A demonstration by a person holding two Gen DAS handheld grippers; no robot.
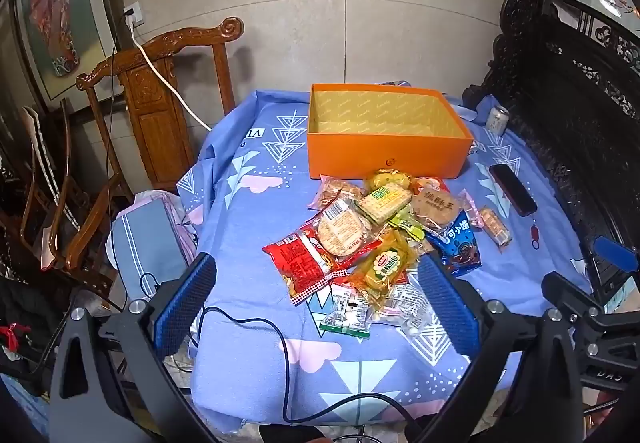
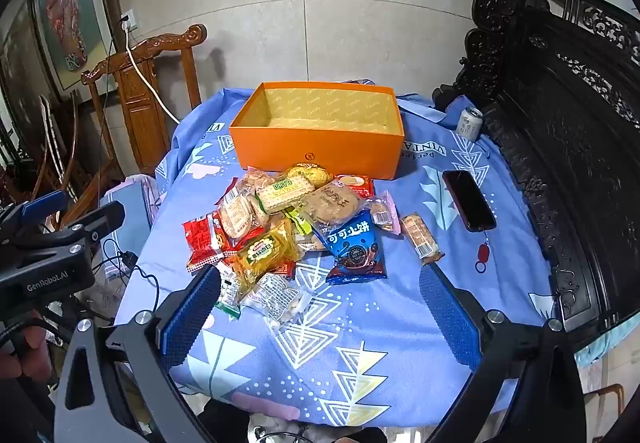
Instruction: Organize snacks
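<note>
Snacks (image 1: 372,239): light, crinkly, crushable | hold: packet edge | box (image 1: 384,135) empty | left gripper (image 1: 320,307), right gripper (image 2: 320,311): agape, nothing held

— Left gripper (image 1: 316,307): black angular frame, silver round screws, blue finger pads (image 1: 186,307) with dotted grip texture.
— Right gripper (image 2: 320,313): same black frame, same blue pads (image 2: 450,313). White "GenRobot.AI" lettering on the left one's black body, blue tab above.

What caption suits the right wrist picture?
Open right gripper hovers above piled snacks before an empty orange box.
</note>
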